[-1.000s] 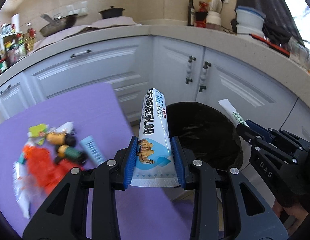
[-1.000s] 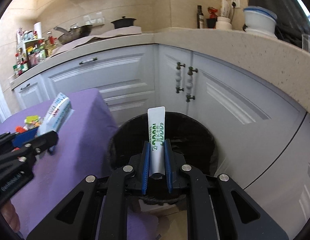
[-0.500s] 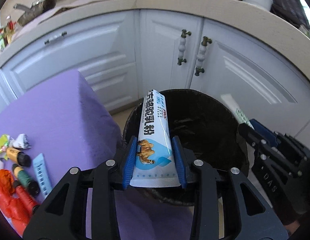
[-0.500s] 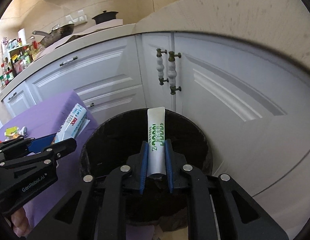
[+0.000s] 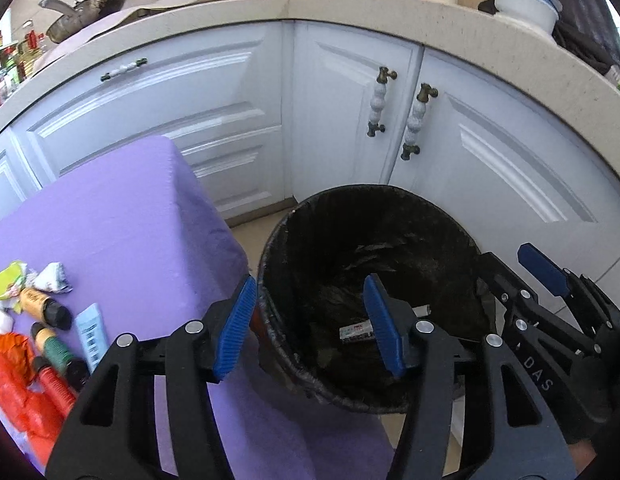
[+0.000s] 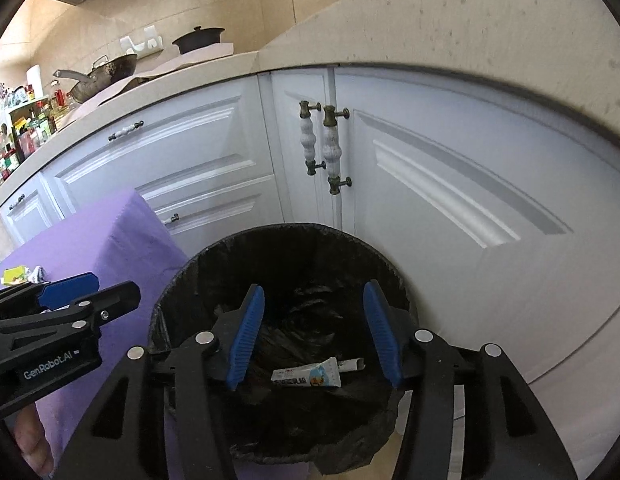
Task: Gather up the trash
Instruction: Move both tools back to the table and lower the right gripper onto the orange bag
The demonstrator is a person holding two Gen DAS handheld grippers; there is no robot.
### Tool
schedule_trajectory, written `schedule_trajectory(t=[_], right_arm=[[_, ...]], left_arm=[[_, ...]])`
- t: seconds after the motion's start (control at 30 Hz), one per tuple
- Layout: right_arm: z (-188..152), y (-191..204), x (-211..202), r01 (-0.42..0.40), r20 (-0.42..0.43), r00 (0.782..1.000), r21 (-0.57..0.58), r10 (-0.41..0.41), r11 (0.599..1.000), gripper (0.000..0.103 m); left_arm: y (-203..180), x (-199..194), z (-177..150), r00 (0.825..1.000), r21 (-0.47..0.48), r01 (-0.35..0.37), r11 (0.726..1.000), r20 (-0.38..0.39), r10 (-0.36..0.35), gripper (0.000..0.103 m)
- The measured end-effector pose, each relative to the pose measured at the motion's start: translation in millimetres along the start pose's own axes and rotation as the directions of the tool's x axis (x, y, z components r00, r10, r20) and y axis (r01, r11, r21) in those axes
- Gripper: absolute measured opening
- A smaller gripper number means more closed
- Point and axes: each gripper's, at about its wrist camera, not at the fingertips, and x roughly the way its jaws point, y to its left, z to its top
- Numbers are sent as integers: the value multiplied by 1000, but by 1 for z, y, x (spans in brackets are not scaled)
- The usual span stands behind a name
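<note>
A black-lined trash bin (image 5: 293, 240) (image 6: 181, 280) stands on the floor by the white cabinets. Both grippers hover over its mouth with their jaws opening and nothing between them. My left gripper (image 5: 310, 324) straddles the bin's near rim; my right gripper (image 6: 314, 336) is over its middle. At the bottom of the bin lie the white-and-blue powder sachet (image 6: 307, 376) (image 5: 356, 330) and the small white tube (image 6: 352, 365) (image 5: 422, 310). More trash sits on the purple table (image 5: 109, 220): crumpled wrappers (image 5: 49, 278), small bottles (image 5: 43, 306), a light blue packet (image 5: 91, 330), an orange bag (image 5: 13, 380).
The purple-covered table's corner is close to the bin's left side. White cabinet doors (image 6: 450, 184) with ceramic handles (image 5: 416, 120) curve behind the bin. The counter (image 5: 229, 20) above holds a wok (image 5: 85, 4), a black pot and a white bowl (image 5: 524, 0).
Both grippers have opened over the bin. The sachet left my left gripper and the tube left my right; both now lie at the bin's bottom. Both views shifted closer over the bin.
</note>
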Motion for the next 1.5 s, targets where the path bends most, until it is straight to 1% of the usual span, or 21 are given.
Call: schedule_trajectory(t=[0.13, 0.27, 0.3, 0.33, 0.47, 0.6, 0.63, 0.83, 1.0, 1.07, 1.1, 1.3, 1.5], right_arm=[[2, 14, -10, -23, 8, 1000, -14, 24, 1000, 52], [0, 36, -23, -69, 11, 998, -33, 69, 997, 52], [0, 41, -26, -78, 12, 997, -39, 79, 996, 52], [0, 47, -29, -89, 12, 996, -47, 90, 995, 52], [-3, 76, -39, -152, 7, 988, -84, 153, 985, 52], [-7, 106, -48, -204, -1, 979, -126, 205, 971, 53], [-7, 106, -48, -204, -1, 979, -126, 205, 971, 53], [-15, 152, -60, -276, -19, 961, -189, 277, 942, 54], [-22, 186, -67, -327, -43, 944, -238, 326, 915, 54], [-26, 200, -69, -345, -55, 938, -259, 343, 902, 56], [-27, 206, -69, -353, -61, 935, -268, 350, 897, 56], [-38, 241, -69, -391, -101, 920, -323, 379, 862, 57], [-45, 264, -63, -398, -134, 917, -359, 375, 844, 58]], left_arm=[[17, -24, -9, 1000, -19, -18, 1000, 24, 19, 55], [40, -51, -21, 998, -51, -42, 998, 48, 44, 56], [46, -58, -25, 997, -59, -49, 997, 54, 53, 58], [54, -67, -29, 996, -70, -60, 996, 61, 64, 61], [84, -95, -45, 991, -111, -100, 989, 77, 108, 61], [113, -122, -63, 981, -155, -157, 975, 91, 173, 61], [122, -130, -69, 976, -170, -178, 969, 94, 195, 62], [169, -161, -98, 954, -253, -265, 930, 70, 291, 62], [208, -182, -122, 931, -335, -328, 883, 42, 361, 62], [218, -187, -129, 924, -355, -346, 869, 34, 381, 62], [226, -191, -134, 918, -371, -358, 857, 29, 396, 62], [258, -206, -152, 893, -428, -403, 809, 8, 449, 62], [278, -211, -165, 883, -469, -421, 777, -14, 470, 62]])
